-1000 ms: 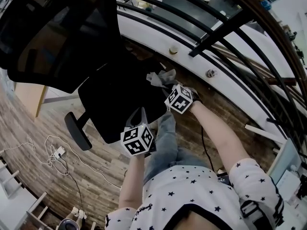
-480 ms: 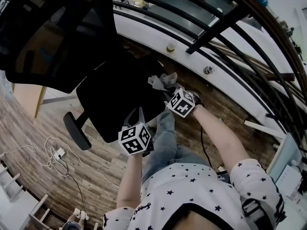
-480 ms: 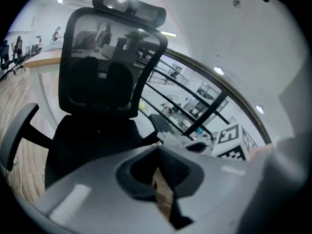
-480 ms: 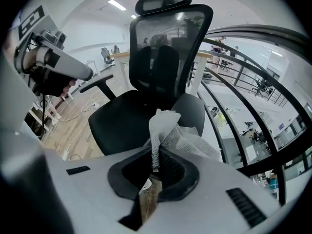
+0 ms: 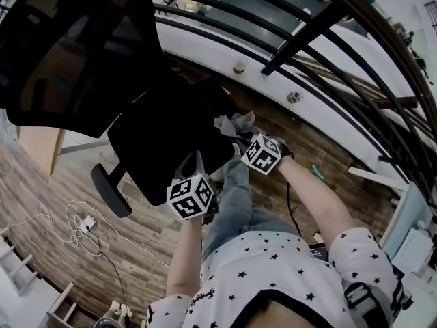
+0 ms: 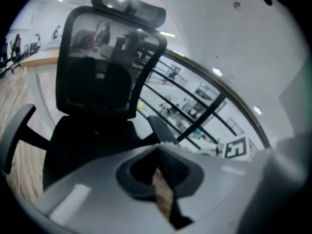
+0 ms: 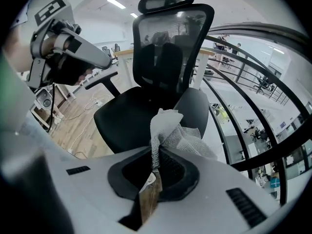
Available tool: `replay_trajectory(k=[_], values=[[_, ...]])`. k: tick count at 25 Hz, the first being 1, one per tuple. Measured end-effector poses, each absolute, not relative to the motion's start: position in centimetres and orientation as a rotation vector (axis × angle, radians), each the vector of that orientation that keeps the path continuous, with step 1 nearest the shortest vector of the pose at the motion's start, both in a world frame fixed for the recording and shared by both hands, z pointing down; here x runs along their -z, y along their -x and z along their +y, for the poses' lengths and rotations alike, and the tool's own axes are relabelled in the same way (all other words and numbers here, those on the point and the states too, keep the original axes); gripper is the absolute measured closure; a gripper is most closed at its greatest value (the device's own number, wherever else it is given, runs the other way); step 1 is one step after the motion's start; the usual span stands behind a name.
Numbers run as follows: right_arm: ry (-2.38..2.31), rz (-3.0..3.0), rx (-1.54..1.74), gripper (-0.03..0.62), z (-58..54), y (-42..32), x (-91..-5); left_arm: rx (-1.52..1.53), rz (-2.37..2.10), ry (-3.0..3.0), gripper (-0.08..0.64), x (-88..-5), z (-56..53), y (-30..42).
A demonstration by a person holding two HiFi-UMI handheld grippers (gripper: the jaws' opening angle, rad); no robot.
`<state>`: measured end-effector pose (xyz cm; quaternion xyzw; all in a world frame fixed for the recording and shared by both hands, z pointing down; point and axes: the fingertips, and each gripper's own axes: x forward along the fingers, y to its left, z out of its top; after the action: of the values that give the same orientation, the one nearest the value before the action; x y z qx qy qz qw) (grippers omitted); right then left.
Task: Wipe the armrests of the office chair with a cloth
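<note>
A black mesh office chair [image 5: 164, 139] stands before me, its left armrest [image 5: 109, 190] sticking out at the lower left. A crumpled whitish cloth [image 7: 170, 128] sticks up from my right gripper [image 7: 155, 152], which is shut on it. In the head view the cloth [image 5: 235, 124] sits at the seat's right edge, by the chair's right armrest [image 7: 195, 111]. My left gripper [image 6: 157, 147] is shut with nothing in it and hovers over the seat's front edge [image 5: 196, 161]. It faces the backrest [image 6: 107, 67].
A curved black railing [image 5: 300, 39] over a white ledge runs behind and right of the chair. White cables and a power strip [image 5: 82, 221] lie on the wooden floor at the left. My legs are right in front of the seat.
The right gripper with the cloth has drifted slightly toward me along the seat's right side. The left gripper has barely moved.
</note>
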<state>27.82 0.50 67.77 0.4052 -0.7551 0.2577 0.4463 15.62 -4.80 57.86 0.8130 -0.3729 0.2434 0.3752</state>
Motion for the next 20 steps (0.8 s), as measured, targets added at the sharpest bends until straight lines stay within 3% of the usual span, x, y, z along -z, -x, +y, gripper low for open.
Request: replay_trajectory(k=[20], values=[[-1.232, -1.9, -0.654, 0.565, 0.9, -26.6, -62.2, -0.589, -0.951, -2.128, 0.555, -55.4, -5.1, -14.5]])
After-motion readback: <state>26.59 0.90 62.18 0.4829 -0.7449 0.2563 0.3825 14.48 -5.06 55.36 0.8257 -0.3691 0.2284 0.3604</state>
